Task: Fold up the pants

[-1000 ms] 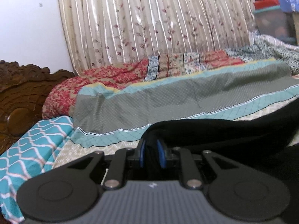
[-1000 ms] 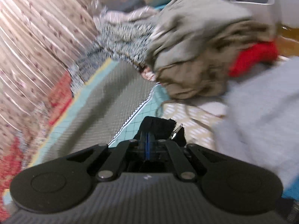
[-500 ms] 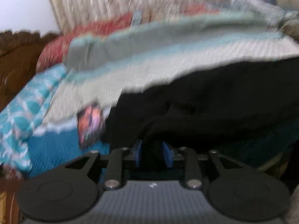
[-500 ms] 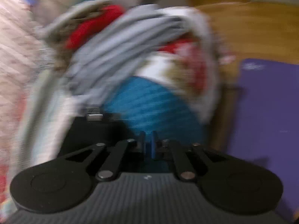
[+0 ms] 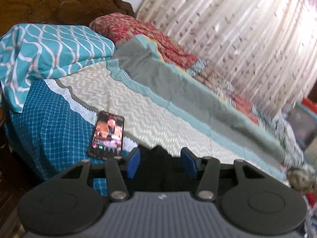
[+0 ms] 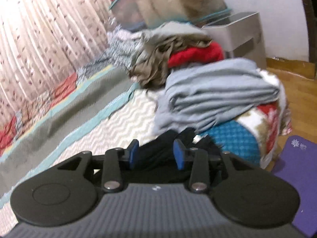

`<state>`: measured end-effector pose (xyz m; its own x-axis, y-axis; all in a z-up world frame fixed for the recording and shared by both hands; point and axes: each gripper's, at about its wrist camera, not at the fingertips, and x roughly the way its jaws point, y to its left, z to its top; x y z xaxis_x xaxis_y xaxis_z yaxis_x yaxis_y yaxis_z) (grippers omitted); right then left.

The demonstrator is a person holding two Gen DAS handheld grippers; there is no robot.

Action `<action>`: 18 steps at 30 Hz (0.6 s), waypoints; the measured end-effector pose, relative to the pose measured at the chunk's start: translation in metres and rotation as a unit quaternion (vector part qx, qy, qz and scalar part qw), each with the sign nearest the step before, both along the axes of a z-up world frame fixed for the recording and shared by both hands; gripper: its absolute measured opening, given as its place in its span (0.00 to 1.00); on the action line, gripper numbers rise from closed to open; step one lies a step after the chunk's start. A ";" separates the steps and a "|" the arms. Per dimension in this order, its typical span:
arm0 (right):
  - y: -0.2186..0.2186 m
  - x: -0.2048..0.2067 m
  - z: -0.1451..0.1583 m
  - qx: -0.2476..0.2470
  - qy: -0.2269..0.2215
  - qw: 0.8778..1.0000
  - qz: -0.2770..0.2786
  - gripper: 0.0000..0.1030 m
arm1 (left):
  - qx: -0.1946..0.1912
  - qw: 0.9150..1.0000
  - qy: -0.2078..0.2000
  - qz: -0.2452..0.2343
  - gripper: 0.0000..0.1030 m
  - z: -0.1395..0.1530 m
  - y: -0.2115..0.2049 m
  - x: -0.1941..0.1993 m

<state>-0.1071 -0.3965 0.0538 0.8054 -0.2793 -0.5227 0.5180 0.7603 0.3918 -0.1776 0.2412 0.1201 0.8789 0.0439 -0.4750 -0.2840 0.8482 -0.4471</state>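
Closest in the left wrist view, the left gripper (image 5: 160, 163) has its blue-padded jaws parted and opening, and a bunched fold of the black fabric pants (image 5: 156, 166) sits in the gap between them, its edge rising just past the pad tips; the pads (image 5: 133, 163) stand clear of the cloth on both sides, so nothing is pinched. Just beyond the left pad a smartphone with a lit screen (image 5: 108, 134) lies flat on the bed, on the blue checked part of the patchwork bedspread (image 5: 158, 123), which runs on in cream zigzag, teal and grey bands. Farther off a teal pillow with a white wave pattern (image 5: 49, 49) leans against a carved dark wooden headboard (image 5: 59, 0), a red floral quilt (image 5: 142, 33) lies along the far edge, and a pale leaf-printed curtain (image 5: 237, 39) hangs behind. In the right wrist view the right gripper (image 6: 156, 154) is likewise partly spread and opening, with the same dark pants (image 6: 158, 152) lying between its blue pads and stretching away toward the bed's corner, loose rather than clamped. Just past them a folded pale grey-blue blanket (image 6: 214, 95) rests on a red and white fleece, then a heap of olive-drab clothes (image 6: 162, 55) over a red garment (image 6: 196, 55). A purple mat (image 6: 297, 168) lies on the wooden floor at right.
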 end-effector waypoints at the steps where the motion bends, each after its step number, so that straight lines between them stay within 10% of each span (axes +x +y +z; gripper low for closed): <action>1: 0.003 0.006 -0.005 0.008 0.007 1.000 0.006 0.40 | 0.000 1.000 -0.001 0.004 0.46 0.001 0.003 0.003; 6: 0.014 0.008 -0.027 0.028 0.049 0.998 0.012 0.40 | 0.033 0.999 0.025 -0.017 0.46 -0.009 -0.009 0.035; 13: 0.016 0.008 -0.036 0.054 0.067 0.996 0.020 0.40 | 0.097 0.981 0.141 -0.087 0.88 -0.063 -0.022 0.108; 17: 0.025 0.010 -0.045 0.068 0.081 0.994 0.021 0.40 | 0.097 0.975 0.173 -0.103 0.18 -0.083 -0.028 0.126; 18: 0.028 0.012 -0.046 0.069 0.086 0.994 0.020 0.40 | 0.095 0.978 0.152 -0.108 0.15 -0.074 -0.029 0.125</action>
